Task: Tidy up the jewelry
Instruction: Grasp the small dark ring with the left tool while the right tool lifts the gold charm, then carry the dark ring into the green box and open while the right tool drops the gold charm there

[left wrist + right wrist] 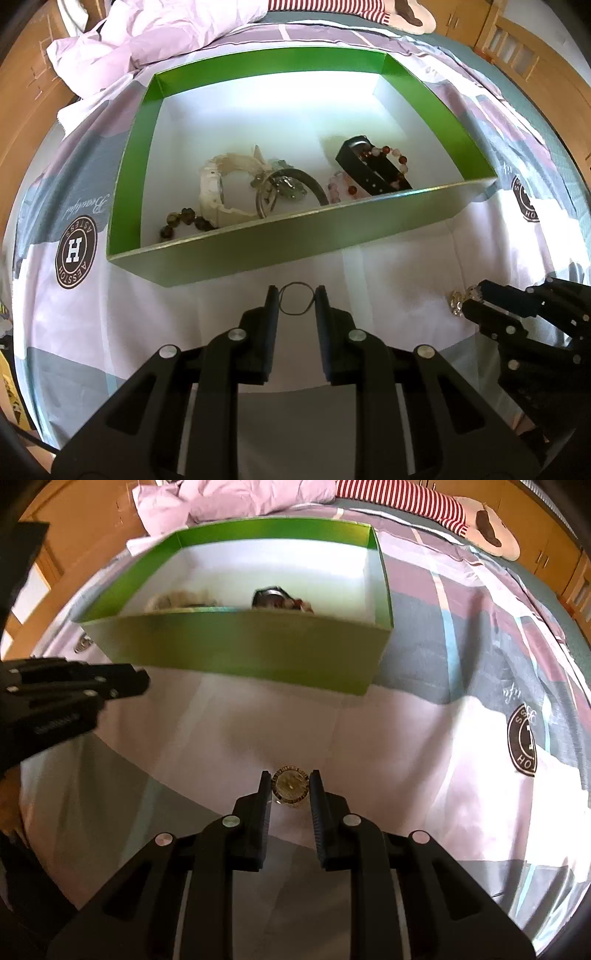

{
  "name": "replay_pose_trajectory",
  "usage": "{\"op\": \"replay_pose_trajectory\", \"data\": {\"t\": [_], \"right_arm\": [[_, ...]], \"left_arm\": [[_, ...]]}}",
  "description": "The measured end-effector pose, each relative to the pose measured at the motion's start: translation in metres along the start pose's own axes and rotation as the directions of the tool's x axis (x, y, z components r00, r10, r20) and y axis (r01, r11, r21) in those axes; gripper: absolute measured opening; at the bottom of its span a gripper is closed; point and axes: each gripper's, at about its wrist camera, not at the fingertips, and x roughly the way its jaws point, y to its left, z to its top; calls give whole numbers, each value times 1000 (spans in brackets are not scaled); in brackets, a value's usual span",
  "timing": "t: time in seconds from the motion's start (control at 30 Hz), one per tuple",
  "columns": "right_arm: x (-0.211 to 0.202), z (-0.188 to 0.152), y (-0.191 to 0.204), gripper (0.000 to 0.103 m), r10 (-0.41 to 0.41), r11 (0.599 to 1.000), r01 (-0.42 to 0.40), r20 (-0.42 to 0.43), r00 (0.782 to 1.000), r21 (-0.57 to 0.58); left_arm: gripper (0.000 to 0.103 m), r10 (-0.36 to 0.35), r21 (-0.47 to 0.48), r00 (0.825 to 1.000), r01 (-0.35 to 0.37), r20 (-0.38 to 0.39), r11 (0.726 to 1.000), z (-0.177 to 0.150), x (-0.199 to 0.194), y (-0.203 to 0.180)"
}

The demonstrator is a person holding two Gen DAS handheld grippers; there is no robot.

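A green box (258, 240) with a white inside lies on the bed; it also shows in the right wrist view (236, 646). In it lie a white watch (216, 192), a black band (369, 170), a red and pink bead bracelet (391, 155), a dark bead bracelet (184, 219) and a black hair tie (314, 181). My left gripper (297, 299) has its fingertips touching both sides of a thin wire ring (297, 298) on the sheet. My right gripper (290, 784) is closed on a gold watch (290, 783), also seen in the left wrist view (458, 301).
The patterned bedsheet (388, 295) lies under everything. A crumpled pink quilt (147, 33) and a red-striped plush toy (461, 513) lie behind the box. Wooden furniture (535, 55) stands beyond the bed.
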Motion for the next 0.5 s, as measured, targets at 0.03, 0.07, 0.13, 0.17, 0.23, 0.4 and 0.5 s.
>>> {"op": "replay_pose_trajectory", "data": {"t": [0.03,0.07,0.13,0.17,0.23,0.4,0.5], "right_arm": [[1,-2,0,21,1,1000,-1,-6,1000,-3],[1,-3,0,21,1,1000,-1,-8,1000,-7],[2,-5,1,21,2,1000,-2,-6,1000,-15],[2,-5,0,21,1,1000,-1,-3,1000,-16],[3,-5,0,21,3,1000,-3,3,1000,-13],[16,-6,-1,21,14,1000,-14,-30,999,-1],[14,-5,-1,21,15,1000,-15,-7,1000,-5]], "left_arm": [[20,3,3,1000,-3,-1,1000,-1,1,0],[20,5,3,1000,-5,-2,1000,-1,1,0],[20,6,1,1000,-6,-4,1000,-1,2,0],[20,7,1,1000,-7,-5,1000,0,3,0],[20,8,6,1000,-8,-7,1000,-1,4,-1],[20,16,19,1000,-16,-17,1000,-3,7,-5],[20,17,17,1000,-16,-18,1000,-2,7,-3]]}}
